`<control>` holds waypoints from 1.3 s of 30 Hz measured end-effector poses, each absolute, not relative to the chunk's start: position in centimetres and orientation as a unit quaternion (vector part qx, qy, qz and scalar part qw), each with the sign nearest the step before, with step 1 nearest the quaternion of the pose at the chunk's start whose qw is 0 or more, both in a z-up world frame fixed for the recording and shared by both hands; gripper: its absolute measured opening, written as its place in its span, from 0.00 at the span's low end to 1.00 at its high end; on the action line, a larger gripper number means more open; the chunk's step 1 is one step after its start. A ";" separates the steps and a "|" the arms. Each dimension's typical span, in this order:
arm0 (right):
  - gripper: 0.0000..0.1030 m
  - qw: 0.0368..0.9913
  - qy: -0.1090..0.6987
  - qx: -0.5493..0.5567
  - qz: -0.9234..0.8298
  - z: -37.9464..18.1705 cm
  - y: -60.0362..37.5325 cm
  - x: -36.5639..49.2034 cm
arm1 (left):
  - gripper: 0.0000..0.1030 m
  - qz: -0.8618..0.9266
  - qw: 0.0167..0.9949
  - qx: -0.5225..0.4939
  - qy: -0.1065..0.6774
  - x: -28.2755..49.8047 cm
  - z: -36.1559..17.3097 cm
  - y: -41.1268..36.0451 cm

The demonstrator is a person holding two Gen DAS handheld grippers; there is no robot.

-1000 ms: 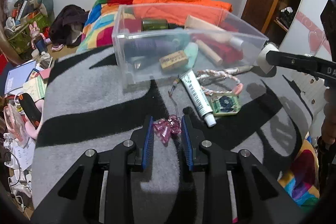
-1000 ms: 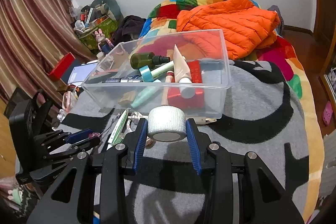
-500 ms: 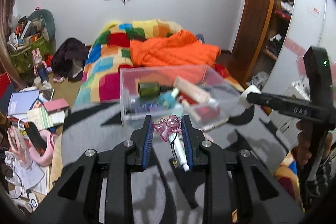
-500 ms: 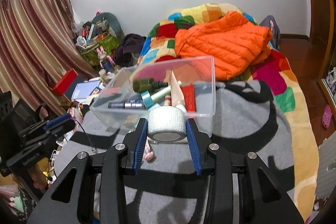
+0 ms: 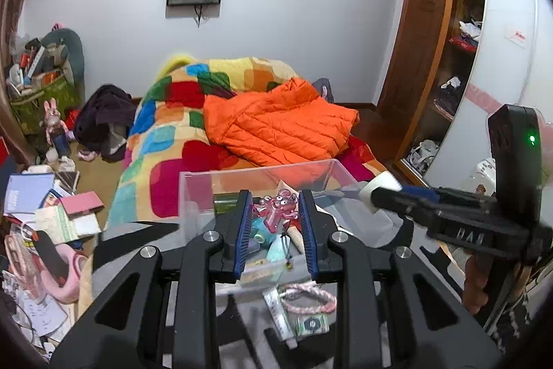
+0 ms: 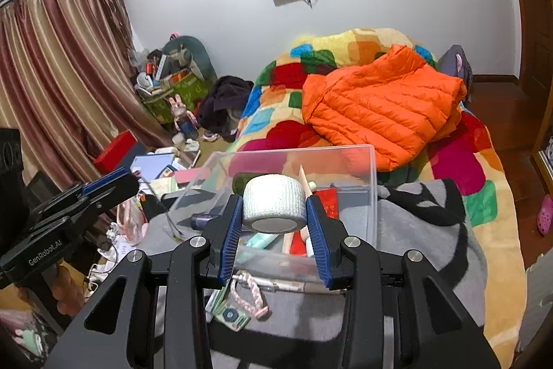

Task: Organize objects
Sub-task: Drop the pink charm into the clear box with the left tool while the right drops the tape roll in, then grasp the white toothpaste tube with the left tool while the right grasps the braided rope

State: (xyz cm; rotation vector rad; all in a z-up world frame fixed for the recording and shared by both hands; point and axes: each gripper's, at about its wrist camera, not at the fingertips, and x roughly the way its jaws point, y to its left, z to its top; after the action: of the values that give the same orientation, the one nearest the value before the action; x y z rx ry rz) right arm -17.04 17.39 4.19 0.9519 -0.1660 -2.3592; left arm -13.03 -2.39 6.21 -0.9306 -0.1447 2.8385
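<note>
Left gripper (image 5: 274, 220): blue-padded jaws clamped on a small translucent pink cartoon figure charm (image 5: 276, 208), pads pressing both its sides. A thin dark cord with a bead hangs from the charm between my fingers. The charm is held up off the bed, in front of the clear rectangular plastic bin (image 5: 262, 175).

Right gripper (image 6: 274, 218): jaws clamped on a white roll of mesh tape (image 6: 274, 206), flat ends against the pads, core facing the camera. The roll is also held in the air, at the bin's near side. From the left wrist view it sits over the bin's right wall.

The bin rests on a grey and black patterned blanket (image 6: 425, 230). Inside it: a dark green bottle, a teal item, a red box, a beige tube, others I cannot make out.

On the blanket in front of the bin: a pink and white braided cord loop (image 6: 249, 294), a small green square packet (image 6: 231, 315) touching it, and a white tube beside them.

An orange quilted puffer jacket (image 6: 380, 106) lies on the multicoloured quilt behind the bin.
</note>
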 end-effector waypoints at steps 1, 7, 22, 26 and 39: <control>0.33 0.291 -0.060 0.362 -0.883 3.8 17.0 -17.3 | 0.26 0.945 0.074 -0.316 -0.051 -13.7 5.8 -2.4; 0.33 0.288 -0.046 0.405 -0.867 0.7 15.1 -19.7 | 0.26 0.924 0.068 -0.369 -0.074 -17.6 1.7 -2.9; 0.35 0.282 0.003 0.443 -0.851 -2.3 13.0 -21.0 | 0.31 0.910 0.081 -0.400 -0.070 -17.6 -0.2 -2.3; 0.39 0.284 0.006 0.423 -0.860 -0.9 13.5 -19.8 | 0.39 0.916 0.080 -0.387 -0.066 -16.2 0.7 -2.4; 0.40 0.308 -0.022 0.403 -0.862 0.9 15.5 -14.6 | 0.53 0.911 0.073 -0.402 -0.063 -11.1 -0.3 -2.7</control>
State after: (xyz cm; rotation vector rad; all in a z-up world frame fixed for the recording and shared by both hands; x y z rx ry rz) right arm -14.63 15.53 0.87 1.0650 -0.0586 -2.2785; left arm -11.12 -2.71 -0.31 -1.2070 -0.1902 2.7346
